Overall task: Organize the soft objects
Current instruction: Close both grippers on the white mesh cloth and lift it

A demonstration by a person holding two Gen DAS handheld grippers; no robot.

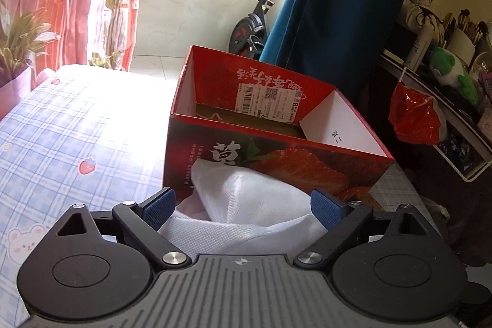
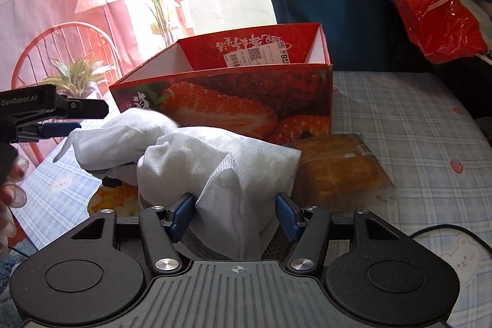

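A white mesh cloth bundle (image 1: 246, 202) lies on the bed in front of a red strawberry-print cardboard box (image 1: 276, 125) with an open top. My left gripper (image 1: 243, 205) is open, its blue pads on either side of the cloth. In the right wrist view the same white cloth (image 2: 221, 162) sits between the blue pads of my right gripper (image 2: 235, 215), which is open around it. The left gripper (image 2: 58, 119) shows at the far left, beside the cloth's other end. The box (image 2: 240, 100) stands just behind the cloth.
A wrapped yellow-brown bread pack (image 2: 338, 168) lies to the right of the cloth against the box. The bed has a blue plaid sheet (image 1: 77, 137). A red plastic bag (image 2: 439, 23) hangs on a dark shelf at the right. A potted plant (image 1: 18, 51) stands at the left.
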